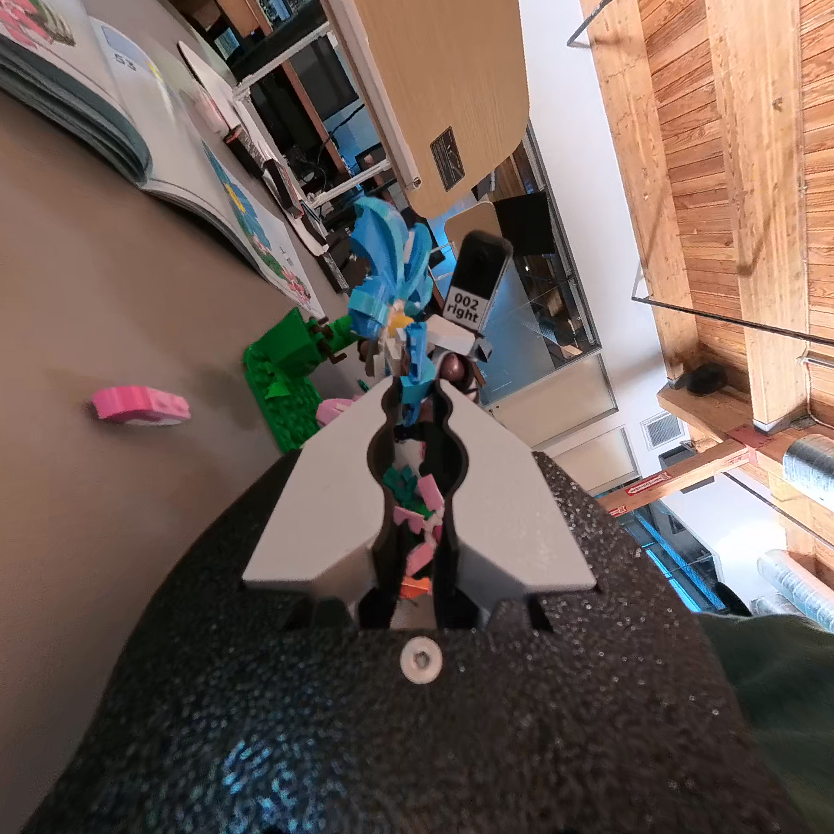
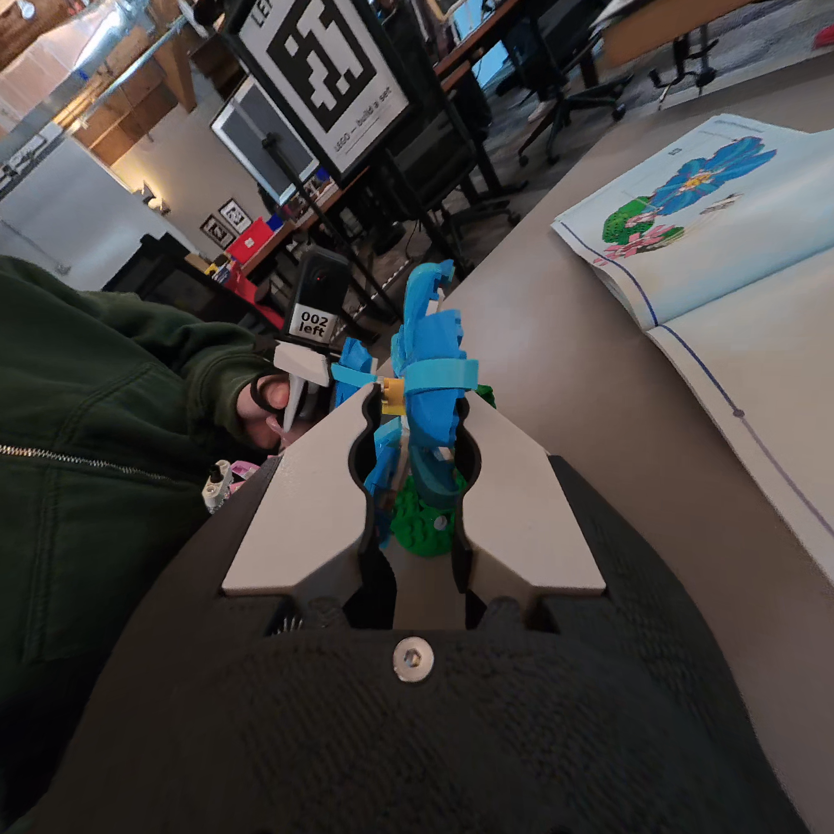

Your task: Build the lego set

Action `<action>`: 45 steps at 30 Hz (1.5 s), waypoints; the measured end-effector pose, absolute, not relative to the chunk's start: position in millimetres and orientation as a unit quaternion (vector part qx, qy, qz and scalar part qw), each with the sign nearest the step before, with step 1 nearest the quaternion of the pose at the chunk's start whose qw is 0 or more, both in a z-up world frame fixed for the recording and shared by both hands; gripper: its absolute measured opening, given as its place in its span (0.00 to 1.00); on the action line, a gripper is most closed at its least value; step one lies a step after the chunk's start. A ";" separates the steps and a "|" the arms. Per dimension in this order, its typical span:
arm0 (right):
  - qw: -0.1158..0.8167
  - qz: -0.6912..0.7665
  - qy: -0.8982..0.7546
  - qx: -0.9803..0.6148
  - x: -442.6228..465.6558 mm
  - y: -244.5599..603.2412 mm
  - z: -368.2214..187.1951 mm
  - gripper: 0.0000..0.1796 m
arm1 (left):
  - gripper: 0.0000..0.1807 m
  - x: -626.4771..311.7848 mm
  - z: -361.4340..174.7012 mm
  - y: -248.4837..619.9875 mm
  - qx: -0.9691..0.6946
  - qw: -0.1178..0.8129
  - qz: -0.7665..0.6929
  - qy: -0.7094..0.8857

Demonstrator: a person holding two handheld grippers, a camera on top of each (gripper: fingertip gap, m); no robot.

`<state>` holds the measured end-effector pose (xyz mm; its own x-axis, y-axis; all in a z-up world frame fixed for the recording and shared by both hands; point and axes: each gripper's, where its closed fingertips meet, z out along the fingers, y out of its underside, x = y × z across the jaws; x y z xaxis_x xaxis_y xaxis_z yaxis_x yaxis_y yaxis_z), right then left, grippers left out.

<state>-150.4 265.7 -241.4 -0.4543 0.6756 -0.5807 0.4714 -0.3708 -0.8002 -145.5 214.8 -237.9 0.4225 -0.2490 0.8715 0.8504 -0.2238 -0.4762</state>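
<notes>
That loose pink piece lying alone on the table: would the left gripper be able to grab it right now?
Probably not at once. The left gripper looks closed on the blue flower, so it would need to let go first. Otherwise the pink piece lies on bare table with nothing around it.

A grey-brown table (image 1: 113, 474) carries an open instruction booklet (image 2: 722, 252), its pages showing a blue flower above green and pink pieces. A green studded Lego base (image 1: 282, 406) sits on the tabletop near the booklet, with a loose pink Lego piece (image 1: 140, 405) lying apart from it on bare surface. More pink, teal and orange pieces (image 1: 417, 532) lie scattered just beside the base.
</notes>
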 end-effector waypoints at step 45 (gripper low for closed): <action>0.072 0.725 -0.427 -0.536 -152.1 260.2 -234.3 0.09 | 0.06 -139.0 -244.5 223.5 -0.599 0.582 -0.464 -0.294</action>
